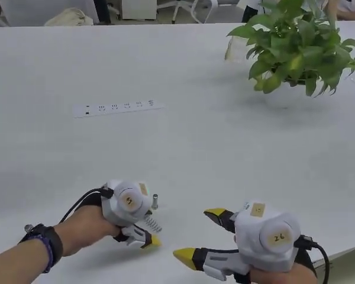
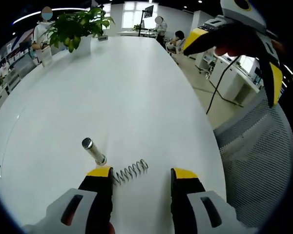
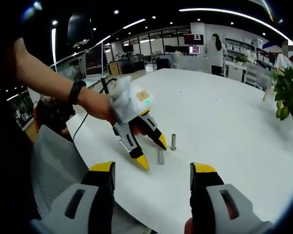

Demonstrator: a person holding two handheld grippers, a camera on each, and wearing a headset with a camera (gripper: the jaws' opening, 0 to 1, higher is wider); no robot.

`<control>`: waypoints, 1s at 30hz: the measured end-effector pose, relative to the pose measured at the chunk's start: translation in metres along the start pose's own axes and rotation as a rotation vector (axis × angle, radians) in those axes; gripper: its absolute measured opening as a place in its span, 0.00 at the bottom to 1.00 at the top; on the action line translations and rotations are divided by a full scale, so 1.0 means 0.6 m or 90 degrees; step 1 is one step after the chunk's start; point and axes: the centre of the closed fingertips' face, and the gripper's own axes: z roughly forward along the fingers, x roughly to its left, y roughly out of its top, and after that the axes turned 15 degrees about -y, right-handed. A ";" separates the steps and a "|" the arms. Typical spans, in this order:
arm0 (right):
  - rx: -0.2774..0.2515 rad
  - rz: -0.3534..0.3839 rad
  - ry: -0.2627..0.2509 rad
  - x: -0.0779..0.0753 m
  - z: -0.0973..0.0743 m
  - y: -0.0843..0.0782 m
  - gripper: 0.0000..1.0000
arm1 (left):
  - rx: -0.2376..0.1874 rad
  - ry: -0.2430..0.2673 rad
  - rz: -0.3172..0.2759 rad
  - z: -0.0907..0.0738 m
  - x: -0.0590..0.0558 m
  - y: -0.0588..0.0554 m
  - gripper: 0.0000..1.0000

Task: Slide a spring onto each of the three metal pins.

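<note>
Left gripper view looks along the left gripper (image 2: pixel 141 171), whose jaws stand apart and grip nothing. A coil spring (image 2: pixel 130 171) lies flat on the white table (image 2: pixel 136 87) just inside one jaw. One metal pin (image 2: pixel 94 151) stands upright just beyond the spring and is bare. The right gripper (image 1: pixel 200 234) is also spread and empty, off to the side. Picking up the spring looks like the step in hand. It is best to close lightly on the coils near one end, leaving the other end clear. Then line the spring's axis up over the pin's top before lowering it.
</note>
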 end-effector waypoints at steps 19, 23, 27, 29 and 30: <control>-0.006 -0.002 0.004 0.005 -0.003 -0.003 0.61 | 0.083 0.023 0.025 -0.011 -0.009 -0.043 0.24; -0.008 -0.002 0.005 0.006 -0.003 -0.002 0.61 | 0.082 0.035 0.019 -0.008 -0.006 -0.044 0.19; -0.010 -0.004 0.005 0.008 -0.004 0.000 0.61 | 0.073 0.059 -0.001 -0.011 0.000 -0.042 0.15; -0.010 -0.005 0.006 0.008 -0.004 0.000 0.61 | 0.073 0.062 0.001 -0.010 -0.003 -0.044 0.10; -0.010 -0.005 0.006 0.009 -0.004 0.000 0.61 | 0.072 0.064 0.000 -0.010 -0.005 -0.044 0.07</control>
